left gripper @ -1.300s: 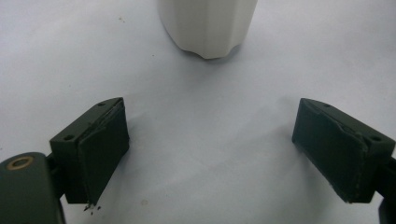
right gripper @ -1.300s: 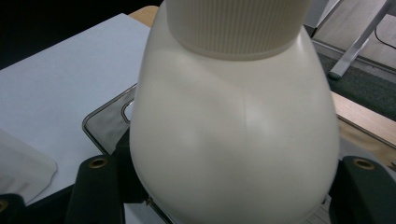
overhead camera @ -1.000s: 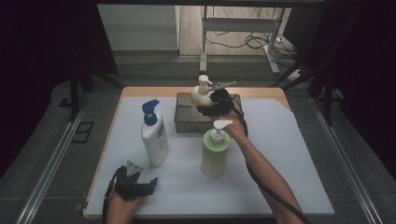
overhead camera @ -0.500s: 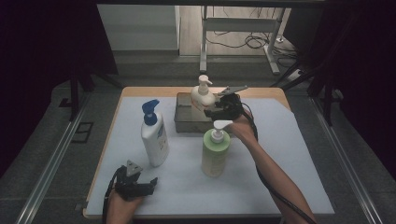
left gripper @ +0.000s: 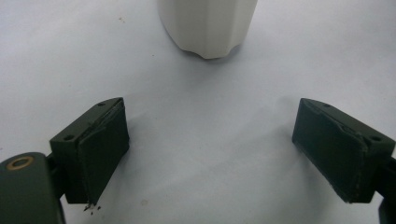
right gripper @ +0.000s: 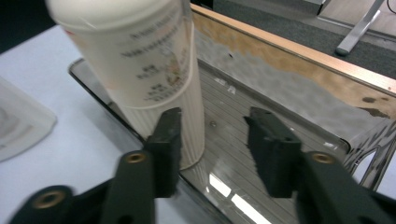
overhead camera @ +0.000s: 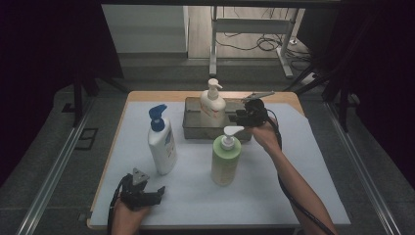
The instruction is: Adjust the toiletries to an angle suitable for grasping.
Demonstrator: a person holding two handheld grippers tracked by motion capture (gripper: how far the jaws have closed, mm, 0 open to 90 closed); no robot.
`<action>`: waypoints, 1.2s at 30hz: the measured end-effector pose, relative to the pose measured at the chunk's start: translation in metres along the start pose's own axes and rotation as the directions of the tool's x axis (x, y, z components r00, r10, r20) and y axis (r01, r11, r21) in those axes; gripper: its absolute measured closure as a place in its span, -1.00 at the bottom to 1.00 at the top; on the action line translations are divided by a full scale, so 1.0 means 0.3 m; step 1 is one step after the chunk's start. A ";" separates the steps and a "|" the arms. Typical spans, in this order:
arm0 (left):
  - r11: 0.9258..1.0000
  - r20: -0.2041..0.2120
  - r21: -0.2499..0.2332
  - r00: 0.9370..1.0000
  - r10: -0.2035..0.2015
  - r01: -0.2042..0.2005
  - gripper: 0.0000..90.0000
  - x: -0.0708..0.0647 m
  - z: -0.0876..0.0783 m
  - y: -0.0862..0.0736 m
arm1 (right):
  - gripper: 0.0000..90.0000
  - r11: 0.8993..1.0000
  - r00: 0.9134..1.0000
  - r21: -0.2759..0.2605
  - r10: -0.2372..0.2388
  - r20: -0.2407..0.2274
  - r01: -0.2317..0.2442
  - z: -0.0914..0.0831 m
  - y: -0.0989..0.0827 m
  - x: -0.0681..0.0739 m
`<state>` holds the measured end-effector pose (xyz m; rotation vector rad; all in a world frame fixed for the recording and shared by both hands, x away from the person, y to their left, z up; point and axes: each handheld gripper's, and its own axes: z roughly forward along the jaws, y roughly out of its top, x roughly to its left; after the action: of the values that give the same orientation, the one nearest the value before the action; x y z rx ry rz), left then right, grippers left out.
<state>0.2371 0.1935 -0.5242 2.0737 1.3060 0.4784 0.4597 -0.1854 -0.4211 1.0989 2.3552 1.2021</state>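
A cream pump bottle point(overhead camera: 213, 105) stands upright in the metal tray point(overhead camera: 193, 129) at the back of the table. My right gripper point(overhead camera: 242, 116) hovers just right of it, apart from it. In the right gripper view the bottle point(right gripper: 140, 60) sits beside the left jaw, and between the jaws I see just the tray floor point(right gripper: 280, 88). That gripper point(right gripper: 215, 126) is open; its jaws have just been closing on nothing. My left gripper point(overhead camera: 149, 193) rests at the front left, open point(left gripper: 210, 140), facing the base of a white bottle point(left gripper: 208, 25).
The white bottle with a blue pump point(overhead camera: 162, 144) stands left of centre. A green bottle with a white pump point(overhead camera: 226, 156) stands mid-table, close in front of the tray and my right forearm. The table is covered by a white mat point(overhead camera: 293, 166).
My right gripper has let go of the cream bottle and drawn back to the right, its jaws narrower. The bottle stays standing in the tray. The left gripper has not moved.
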 end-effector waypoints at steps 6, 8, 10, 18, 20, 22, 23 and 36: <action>1.000 0.000 0.002 1.000 0.001 -0.001 -0.77 0.000 -0.001 0.000 | 0.73 1.000 0.999 0.022 -0.020 0.028 0.019 0.041 0.007 -0.009; 1.000 0.001 0.002 1.000 0.000 0.000 -0.77 0.000 0.000 0.000 | 0.84 0.999 0.999 0.027 -0.018 0.036 0.017 0.056 0.014 -0.005; 1.000 0.001 0.002 1.000 0.000 0.000 -0.77 0.000 0.000 0.000 | 0.94 0.999 0.999 0.029 -0.020 0.038 0.019 0.073 0.022 0.000; 1.000 0.002 0.001 1.000 0.000 0.000 -0.77 0.001 0.000 0.000 | 0.98 0.998 0.999 0.061 -0.016 0.044 0.013 0.144 0.043 0.005; 1.000 0.001 0.002 1.000 0.000 0.000 -0.77 0.001 0.000 0.001 | 0.98 0.997 0.999 0.073 -0.017 0.039 0.014 0.157 0.043 0.009; 1.000 0.001 0.002 1.000 0.001 -0.001 -0.77 0.001 0.000 0.001 | 0.99 0.997 0.999 0.081 -0.019 0.032 0.016 0.170 0.042 0.014; 1.000 0.001 0.002 1.000 0.000 0.000 -0.77 0.001 0.000 0.001 | 0.99 0.996 0.999 0.084 -0.019 0.036 0.016 0.175 0.041 0.015; 1.000 0.002 0.002 1.000 -0.001 0.001 -0.77 0.001 0.000 0.001 | 0.99 0.995 1.000 0.098 0.016 0.009 -0.017 0.202 0.035 0.018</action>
<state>0.2374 0.1936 -0.5240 2.0744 1.3067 0.4744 0.4942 -0.1429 -0.4499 1.1538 2.4265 1.0956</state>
